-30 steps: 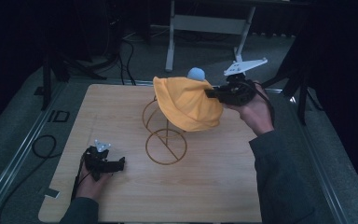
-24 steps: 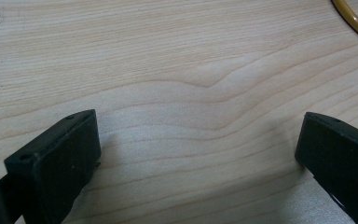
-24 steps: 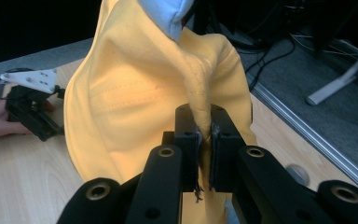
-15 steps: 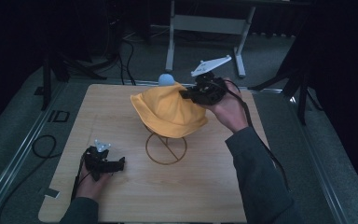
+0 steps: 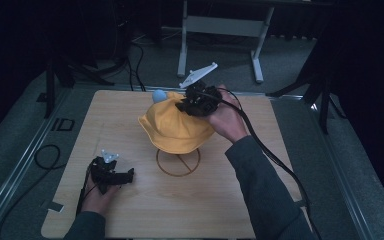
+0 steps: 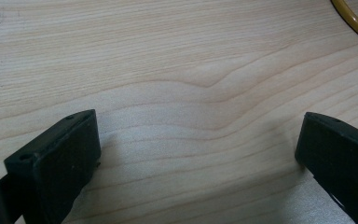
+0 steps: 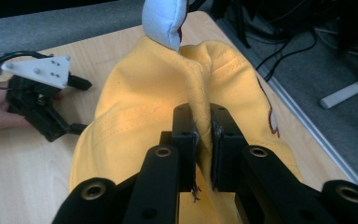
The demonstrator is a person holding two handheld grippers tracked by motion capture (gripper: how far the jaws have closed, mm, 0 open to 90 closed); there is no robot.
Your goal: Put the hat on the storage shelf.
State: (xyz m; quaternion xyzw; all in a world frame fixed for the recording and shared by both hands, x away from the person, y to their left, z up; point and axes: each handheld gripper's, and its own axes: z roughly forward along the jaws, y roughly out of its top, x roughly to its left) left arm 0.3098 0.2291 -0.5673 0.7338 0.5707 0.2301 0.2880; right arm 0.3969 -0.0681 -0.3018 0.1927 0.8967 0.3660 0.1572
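A yellow bucket hat hangs over a wire stand whose ring base lies on the wooden table. The stand's pale-blue padded top pokes out at the hat's far edge. My right gripper is shut on a fold of the hat's crown. In the right gripper view that fold of hat is pinched between the jaws of the right gripper, with the blue pad just beyond. My left gripper rests on the table at the front left, open, with bare wood between the jaws of the left gripper.
The stand's yellow ring curves past the top right corner of the left gripper view. Cables lie on the floor left of the table. A white desk frame stands behind it. Carpet surrounds the table.
My right gripper has carried the hat left and down, from beside the stand to over it. The left gripper has stayed put.
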